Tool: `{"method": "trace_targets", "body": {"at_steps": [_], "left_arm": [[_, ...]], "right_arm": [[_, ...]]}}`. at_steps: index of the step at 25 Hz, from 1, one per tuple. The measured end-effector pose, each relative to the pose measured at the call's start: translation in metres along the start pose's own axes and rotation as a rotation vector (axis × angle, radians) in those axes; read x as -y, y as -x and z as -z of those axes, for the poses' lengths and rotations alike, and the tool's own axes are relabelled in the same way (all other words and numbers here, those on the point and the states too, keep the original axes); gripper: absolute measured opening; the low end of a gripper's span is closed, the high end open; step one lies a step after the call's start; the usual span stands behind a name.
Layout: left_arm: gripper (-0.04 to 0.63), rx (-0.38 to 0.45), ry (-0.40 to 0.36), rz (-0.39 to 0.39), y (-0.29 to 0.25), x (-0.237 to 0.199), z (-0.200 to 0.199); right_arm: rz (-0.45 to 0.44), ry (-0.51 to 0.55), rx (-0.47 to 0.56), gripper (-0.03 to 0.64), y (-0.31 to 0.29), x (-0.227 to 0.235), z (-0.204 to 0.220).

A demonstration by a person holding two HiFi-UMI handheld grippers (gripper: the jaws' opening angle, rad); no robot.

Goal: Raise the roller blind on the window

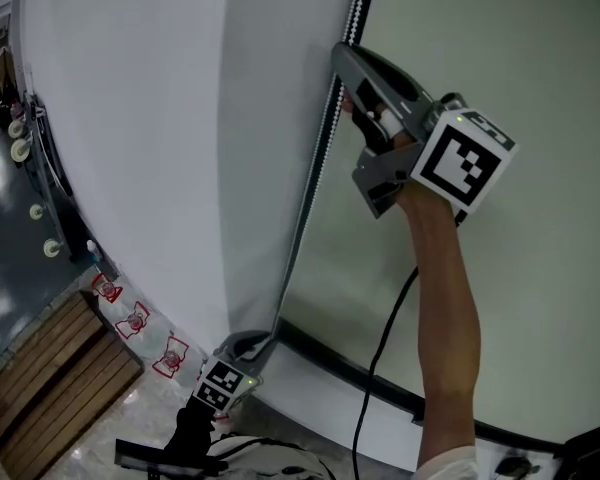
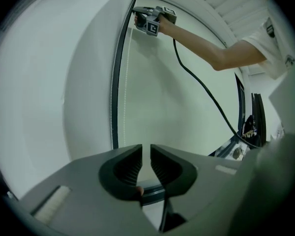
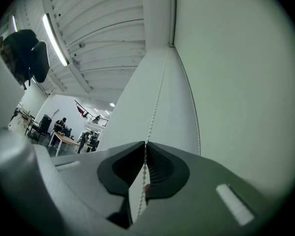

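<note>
Right gripper (image 3: 143,147) clamped high on chain (image 3: 156,107); left gripper (image 2: 145,154) slightly apart, empty. Next: steady downward pull, lifting the blind (image 1: 550,298).

Wood slats (image 1: 50,368) lower L; poss. bottles (image 1: 135,320) beside.

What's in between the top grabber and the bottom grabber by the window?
In the head view, the bead chain stretches from the right gripper, which pinches it, down toward the left gripper. Nothing else lies between them.
</note>
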State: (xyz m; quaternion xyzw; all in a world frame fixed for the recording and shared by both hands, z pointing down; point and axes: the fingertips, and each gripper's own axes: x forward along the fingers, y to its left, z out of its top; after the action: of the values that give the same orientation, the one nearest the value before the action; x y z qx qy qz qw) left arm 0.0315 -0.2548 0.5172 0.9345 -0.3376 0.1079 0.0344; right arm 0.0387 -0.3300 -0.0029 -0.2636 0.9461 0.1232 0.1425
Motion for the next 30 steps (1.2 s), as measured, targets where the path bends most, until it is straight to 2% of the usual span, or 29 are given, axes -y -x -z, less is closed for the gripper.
{"method": "trace_targets", "body": {"at_steps": [5, 10, 15, 22, 30], "left_arm": [[0.050, 0.012, 0.003, -0.010, 0.001, -0.006, -0.001], [0.049, 0.026, -0.007, -0.009, 0.000, -0.004, 0.014], [0.049, 0.030, 0.013, -0.007, 0.000, -0.004, -0.008], [0.049, 0.035, 0.013, -0.014, 0.000, -0.003, -0.010], [0.049, 0.038, 0.018, -0.016, 0.004, -0.002, -0.014]], "right_arm": [[-0.011, 0.008, -0.051, 0.012, 0.007, -0.014, 0.038], [0.010, -0.014, -0.109, 0.012, 0.038, -0.031, 0.110], [0.033, -0.030, -0.176, 0.012, 0.049, -0.033, 0.147], [0.041, -0.092, -0.255, 0.012, 0.077, -0.053, 0.222], [0.054, -0.149, -0.298, 0.012, 0.101, -0.070, 0.268]]}}
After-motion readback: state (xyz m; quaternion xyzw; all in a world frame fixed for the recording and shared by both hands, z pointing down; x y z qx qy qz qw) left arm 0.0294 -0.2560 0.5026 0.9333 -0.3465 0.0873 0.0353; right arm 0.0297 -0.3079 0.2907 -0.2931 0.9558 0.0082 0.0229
